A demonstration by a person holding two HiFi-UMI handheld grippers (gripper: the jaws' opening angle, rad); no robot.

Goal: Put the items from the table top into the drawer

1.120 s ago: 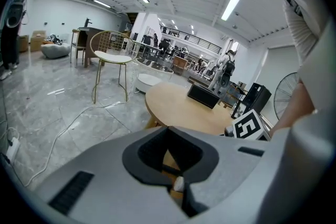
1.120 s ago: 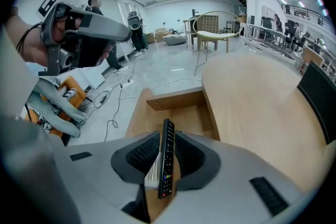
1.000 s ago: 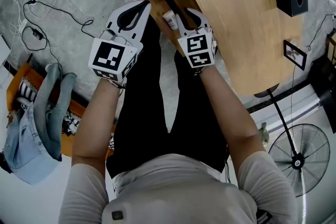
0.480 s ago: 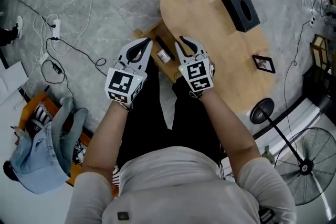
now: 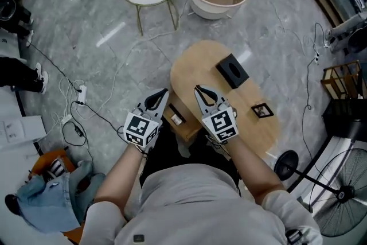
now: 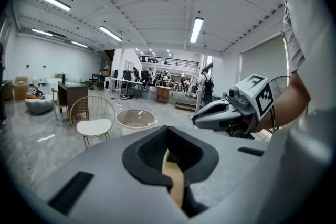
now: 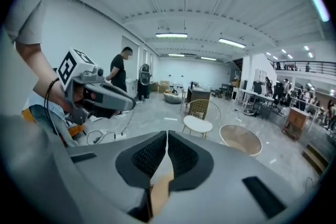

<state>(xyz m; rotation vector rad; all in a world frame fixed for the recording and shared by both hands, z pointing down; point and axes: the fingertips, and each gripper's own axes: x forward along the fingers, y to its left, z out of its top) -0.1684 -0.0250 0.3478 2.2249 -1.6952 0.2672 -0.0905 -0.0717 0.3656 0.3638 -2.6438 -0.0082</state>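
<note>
Right gripper (image 5: pixel 198 89) clenched, pads just closing onto each other with nothing between; left gripper (image 5: pixel 164 92) likewise drawn tight and empty. Both held high over the near edge of the oval wooden table (image 5: pixel 200 63), side by side and apart, pointing ahead and a little downward. For the coming move, worth watching the black tissue box (image 5: pixel 232 71). Lies ahead of the right gripper and off to its right, farther across the table top and well below the jaws. Long axis slanted, running from ahead-left to near-right of that gripper. Sits clearly nearer the right gripper than the left, so probably a right-hand pick, with the jaws needing to spread and square up across the box's short side. Small picture frame (image 5: pixel 262 110) out to the right of the right gripper, nearer the body than the box, resting on the table top; standing or flat, hard to tell. Open drawer (image 5: pixel 184 126) below and between the two grippers, under the table's near edge, with a small white container (image 5: pixel 176 119) already inside. From either item, then, a carry back and leftward, down into that drawer.
</note>
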